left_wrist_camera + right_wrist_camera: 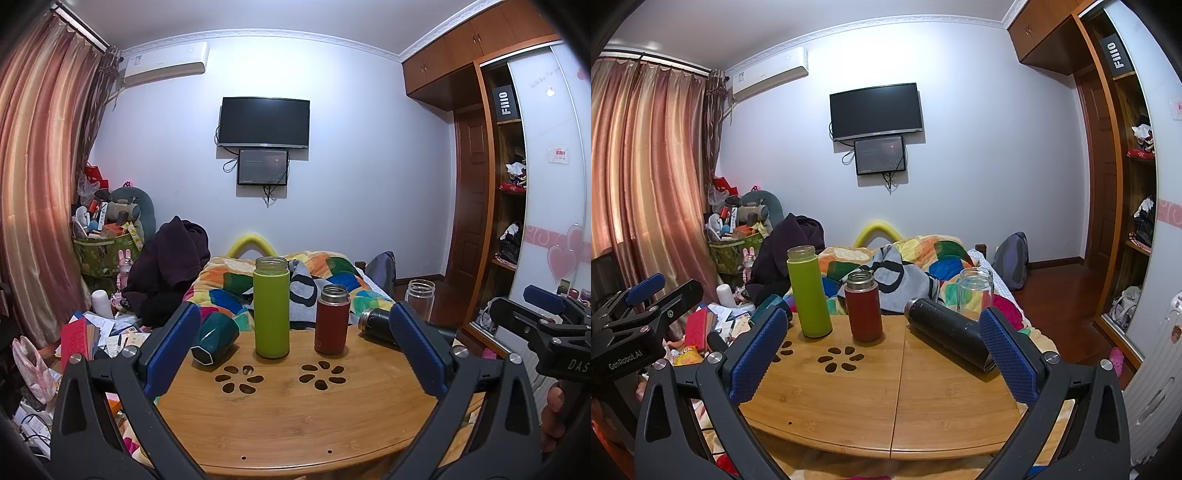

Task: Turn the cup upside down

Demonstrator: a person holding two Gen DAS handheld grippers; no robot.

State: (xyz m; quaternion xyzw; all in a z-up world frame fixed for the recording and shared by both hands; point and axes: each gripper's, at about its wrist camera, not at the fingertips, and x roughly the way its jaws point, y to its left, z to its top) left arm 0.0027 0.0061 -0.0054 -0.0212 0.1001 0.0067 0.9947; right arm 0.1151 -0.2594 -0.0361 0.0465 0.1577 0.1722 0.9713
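A bamboo bench [295,424] stands before a quilted bed [332,266] in a cluttered bedroom. The dark green cup [214,338] lies tipped at its left edge, beside upright green [271,306] and red [331,319] flasks. Both left tongs [295,350] and right tongs [882,354] gape wide, empty, over the bare near half

teal cup [767,307] mostly hidden behind jaws

Both wrist views: low over near table [295,424] edge, facing far wall; right offset rightward; bottles shared.
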